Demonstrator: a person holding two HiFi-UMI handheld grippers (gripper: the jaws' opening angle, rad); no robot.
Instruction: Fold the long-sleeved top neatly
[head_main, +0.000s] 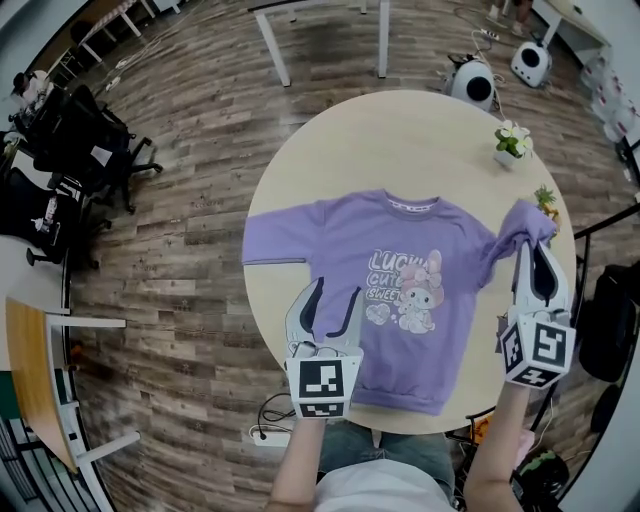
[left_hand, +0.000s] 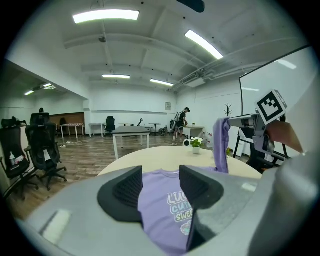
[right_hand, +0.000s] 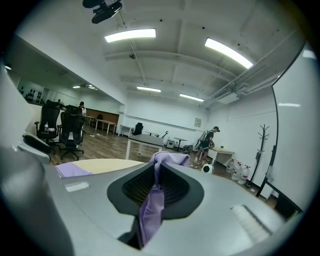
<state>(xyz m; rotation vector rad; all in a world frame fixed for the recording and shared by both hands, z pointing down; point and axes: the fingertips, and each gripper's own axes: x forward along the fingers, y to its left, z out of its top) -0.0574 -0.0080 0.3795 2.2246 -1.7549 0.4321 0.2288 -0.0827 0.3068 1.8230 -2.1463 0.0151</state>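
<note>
Round table (head_main: 400, 140) with a small flower pot (head_main: 511, 143) at its far right, office chairs (head_main: 70, 130) off to the left. The purple top (head_main: 400, 300) lies flat, print up – collar far, hem at the near edge. Left gripper (head_main: 337, 290) hovers wide open over its near-left part; right gripper (head_main: 537, 240) is clamped on a sleeve (head_main: 515, 222), holding it up off the table.

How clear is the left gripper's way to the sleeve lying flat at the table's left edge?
Probably clear: the left gripper hangs open and empty above the top, and the flat sleeve lies beside it with nothing between.
</note>
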